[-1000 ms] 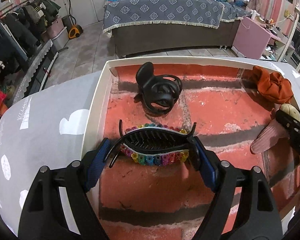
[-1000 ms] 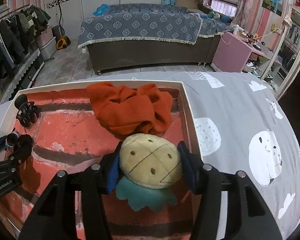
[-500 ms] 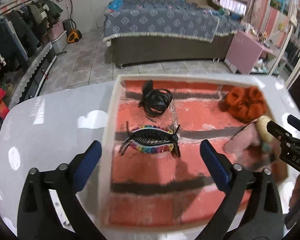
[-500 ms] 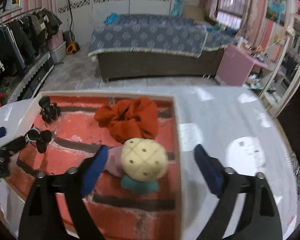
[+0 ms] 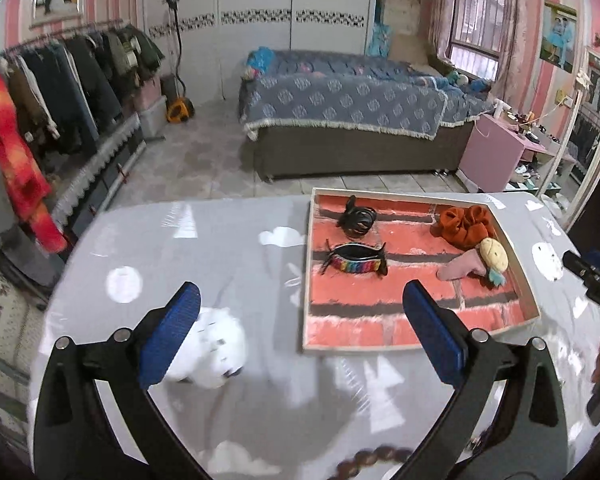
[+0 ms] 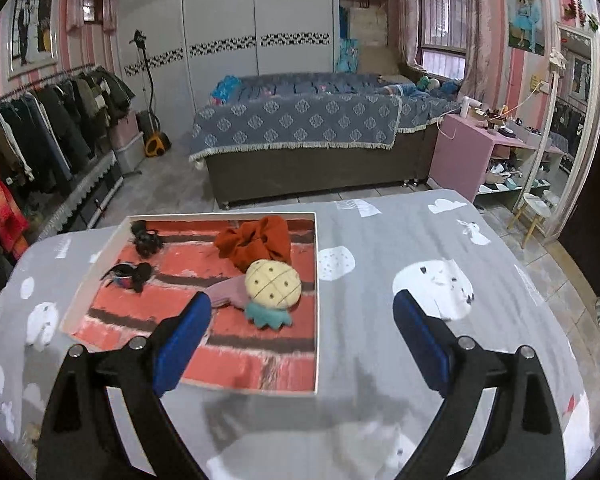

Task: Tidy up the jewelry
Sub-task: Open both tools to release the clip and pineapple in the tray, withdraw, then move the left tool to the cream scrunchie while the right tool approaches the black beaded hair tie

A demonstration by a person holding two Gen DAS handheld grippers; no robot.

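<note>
A white-rimmed tray (image 5: 309,264) with a brick-pattern floor lies on the grey table. In it are a rainbow hair claw (image 5: 356,262), a black hair claw (image 5: 358,218), an orange scrunchie (image 5: 464,226) and a pineapple plush clip (image 5: 494,254). My left gripper (image 5: 300,292) is open and empty, raised above the cloth in front of the tray's near-left corner. My right gripper (image 6: 302,300) is also open and empty, hovering over the tray's near-right edge, back from the pineapple clip (image 6: 274,284) and scrunchie (image 6: 256,242). The right gripper's tip (image 5: 592,276) shows at the left view's right edge.
The grey tablecloth (image 6: 420,248) carries white cloud and animal prints. A dark braided strand (image 5: 372,458) lies at the table's near edge. Beyond the table are a bed (image 6: 300,132), a clothes rack (image 5: 40,120) on the left and a pink cabinet (image 6: 468,156) on the right.
Both grippers opened wide, the left letting go of the rainbow claw and the right of the pineapple clip. Both pulled back and up, leaving the items in the tray.
</note>
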